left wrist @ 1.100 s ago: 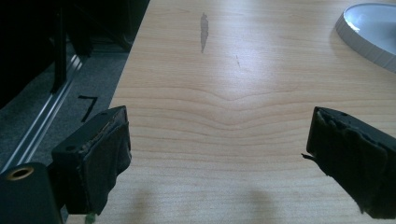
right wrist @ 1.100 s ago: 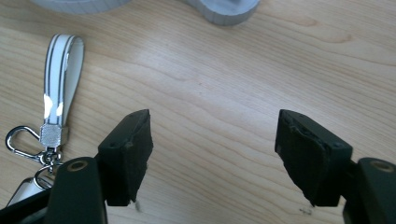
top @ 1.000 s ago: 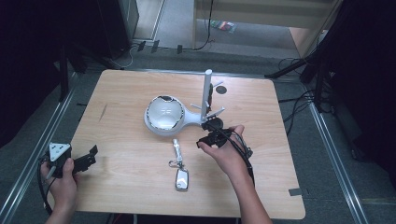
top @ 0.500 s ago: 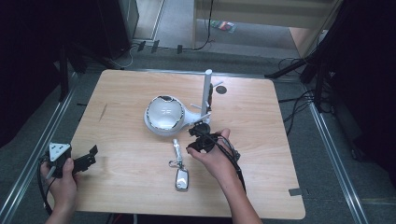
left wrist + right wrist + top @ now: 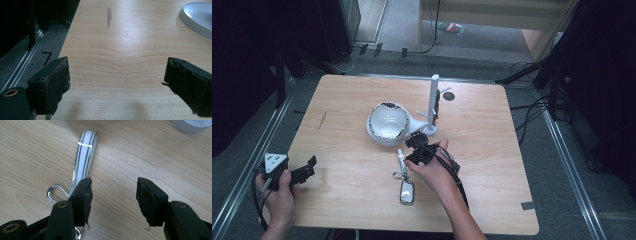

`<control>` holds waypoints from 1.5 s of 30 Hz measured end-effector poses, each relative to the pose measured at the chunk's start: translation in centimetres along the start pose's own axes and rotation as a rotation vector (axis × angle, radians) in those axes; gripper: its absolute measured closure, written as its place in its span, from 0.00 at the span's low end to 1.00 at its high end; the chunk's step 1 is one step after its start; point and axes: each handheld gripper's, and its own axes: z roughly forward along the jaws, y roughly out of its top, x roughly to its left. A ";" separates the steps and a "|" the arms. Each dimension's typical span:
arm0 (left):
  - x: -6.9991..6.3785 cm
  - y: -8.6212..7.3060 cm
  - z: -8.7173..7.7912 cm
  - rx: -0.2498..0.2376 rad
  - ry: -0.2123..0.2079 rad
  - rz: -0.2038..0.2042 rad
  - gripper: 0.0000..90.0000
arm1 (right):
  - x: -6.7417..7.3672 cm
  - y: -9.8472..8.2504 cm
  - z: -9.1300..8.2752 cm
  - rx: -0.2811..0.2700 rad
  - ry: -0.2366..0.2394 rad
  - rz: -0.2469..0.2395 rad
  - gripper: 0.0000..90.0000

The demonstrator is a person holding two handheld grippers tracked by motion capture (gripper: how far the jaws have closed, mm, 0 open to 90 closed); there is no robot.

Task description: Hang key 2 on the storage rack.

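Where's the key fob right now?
In the high view the key fob lies on the table near its front edge, just left of the right hand, below the white bowl; its strap runs toward the bowl.

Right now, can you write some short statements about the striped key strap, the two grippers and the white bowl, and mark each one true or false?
1. The right gripper has its jaws apart, with bare wood between them. True; they have just been closing.
2. The grey-and-white striped fabric strap is clamped between the right gripper's pads. False: it lies beside one jaw, not between them.
3. The left gripper holds the silver car key fob. False: its jaws are open and empty near the table's left edge.
4. The round white ceramic bowl stands next to the white peg stand. True.
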 end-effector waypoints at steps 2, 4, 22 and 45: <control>0.0 0.0 0.0 -0.003 -0.001 -0.004 0.07 | 0.3 0.1 0.1 0.005 0.006 0.004 0.54; 0.0 0.0 0.0 0.000 -0.002 -0.004 0.07 | 0.6 0.2 0.2 0.002 0.017 0.000 0.55; 0.0 0.0 0.0 0.005 0.001 0.002 0.07 | 3.1 1.6 1.7 -0.006 0.041 -0.025 0.64; 0.0 0.0 0.0 0.006 0.000 0.001 0.07 | 3.6 2.1 3.6 0.027 -0.008 -0.010 0.83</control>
